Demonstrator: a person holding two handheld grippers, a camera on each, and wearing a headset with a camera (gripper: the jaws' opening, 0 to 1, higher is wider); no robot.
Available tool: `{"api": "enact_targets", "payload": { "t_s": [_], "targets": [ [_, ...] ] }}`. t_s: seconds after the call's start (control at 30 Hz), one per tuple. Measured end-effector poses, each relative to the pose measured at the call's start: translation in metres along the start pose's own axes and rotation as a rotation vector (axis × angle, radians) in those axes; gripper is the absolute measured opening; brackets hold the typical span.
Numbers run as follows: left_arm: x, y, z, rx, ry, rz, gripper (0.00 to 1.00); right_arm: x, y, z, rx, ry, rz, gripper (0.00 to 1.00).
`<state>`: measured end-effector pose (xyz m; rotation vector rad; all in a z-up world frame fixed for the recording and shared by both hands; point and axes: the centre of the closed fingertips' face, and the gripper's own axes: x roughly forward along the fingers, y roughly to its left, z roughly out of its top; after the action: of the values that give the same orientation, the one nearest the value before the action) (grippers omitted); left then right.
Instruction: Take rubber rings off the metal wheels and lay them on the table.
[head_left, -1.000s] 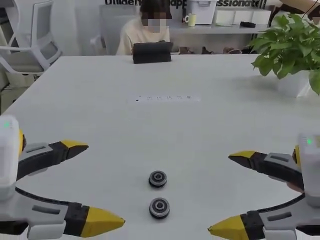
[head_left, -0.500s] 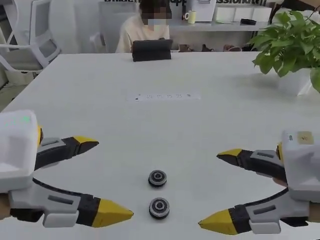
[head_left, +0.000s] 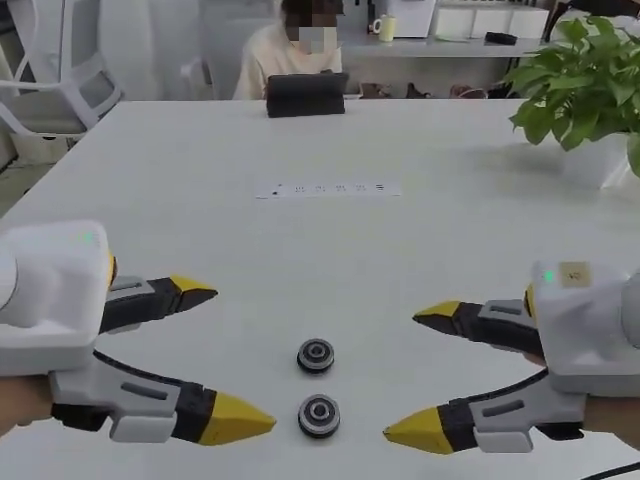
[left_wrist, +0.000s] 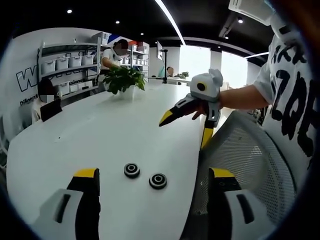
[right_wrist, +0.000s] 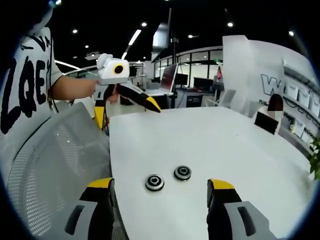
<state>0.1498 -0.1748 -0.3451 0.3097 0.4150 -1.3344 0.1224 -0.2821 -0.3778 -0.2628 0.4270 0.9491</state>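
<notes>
Both grippers open, flanking two wheels, nothing gripped.
Near wheel (head_left: 319, 415) lies flat on the table (head_left: 300, 260); far wheel (head_left: 315, 356) sits just beyond it, apart. Each carries its dark rubber ring (head_left: 303, 417); no ring lies loose yet. Left gripper (head_left: 243, 357) hovers left of the near wheel and right gripper (head_left: 400, 375) hovers right of it, both clear of it, jaws spread wide, tips aimed inward. Probably staged so one pins the metal hub while the other peels the ring.
</notes>
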Motion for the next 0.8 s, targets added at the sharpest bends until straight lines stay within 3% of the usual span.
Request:
{"api": "enact_targets", "payload": {
  "t_s": [0.33, 0.57, 0.8],
  "targets": [
    [0.008, 0.003, -0.009, 0.008, 0.026, -0.015, 0.82, 0.011, -0.004, -0.011, 0.005, 0.026, 0.014, 0.69],
    [0.013, 0.004, -0.013, -0.012, 0.035, -0.035, 0.78, 0.018, -0.006, -0.013, 0.04, 0.016, 0.023, 0.67],
    [0.02, 0.003, -0.02, -0.024, 0.057, -0.054, 0.74, 0.025, -0.005, -0.022, 0.022, 0.054, 0.038, 0.64]
  ]
}}
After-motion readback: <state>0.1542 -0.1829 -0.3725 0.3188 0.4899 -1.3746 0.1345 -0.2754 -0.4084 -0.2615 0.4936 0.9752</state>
